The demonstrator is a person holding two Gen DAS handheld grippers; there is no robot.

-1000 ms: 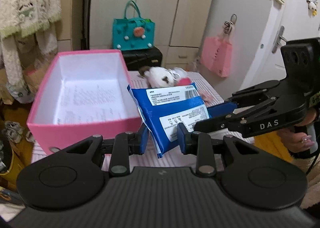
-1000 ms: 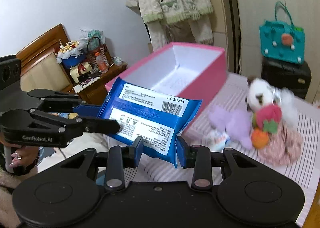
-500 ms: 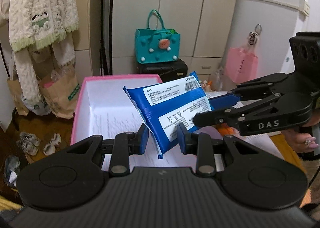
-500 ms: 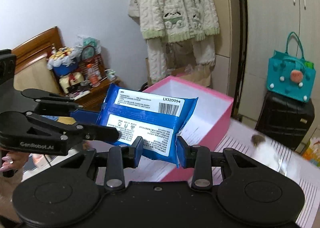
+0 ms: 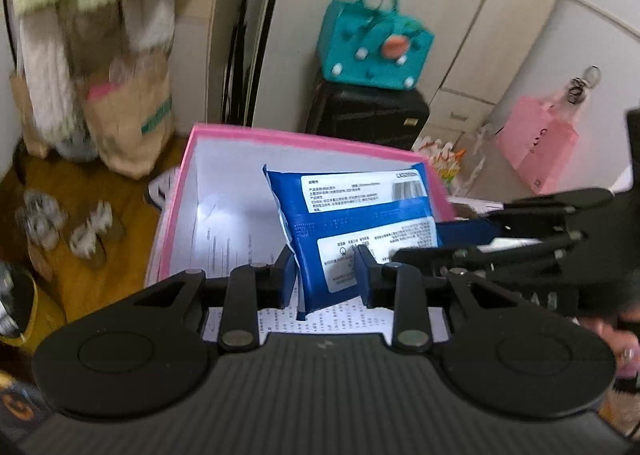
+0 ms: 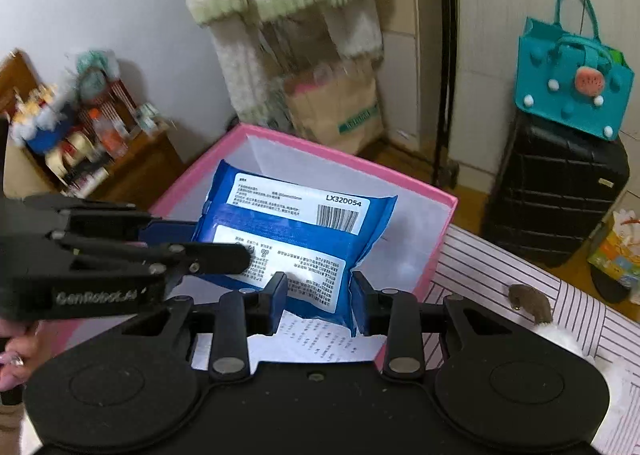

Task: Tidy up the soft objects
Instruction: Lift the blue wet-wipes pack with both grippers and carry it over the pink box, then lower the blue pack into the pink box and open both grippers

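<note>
- Left gripper (image 5: pixel 326 273), seen from its own camera: blue pads clamped on the lower left corner of the blue wipes pack (image 5: pixel 352 231), pack pinched flat between them.
- Right gripper (image 6: pixel 319 301), seen from its own camera: jaws closing, blue pads pressing the pack's near corner from both sides.
- Same left gripper (image 6: pixel 224 255) reaching in from the left edge of the right wrist view, fingertip laid on the pack's white label.
- Pack held in the air by both grippers, tilted, hanging over the open pink box (image 5: pixel 176 215).
- Look of the pack: glossy blue soft wrapper, puffed and slightly creased, crimped seam at the end, two white printed labels, a barcode and the code LX320054 on the upper one.
- Box: pink walls, white inside, a printed sheet lying on the bottom, standing on a pink-striped cloth (image 6: pixel 500 267).
- Right of the box on the cloth: part of a white and brown plush toy (image 6: pixel 536 311), cut off by the gripper body.
- Far right, behind: teal handbag (image 6: pixel 572 87) on a black suitcase (image 6: pixel 556 191).
</note>
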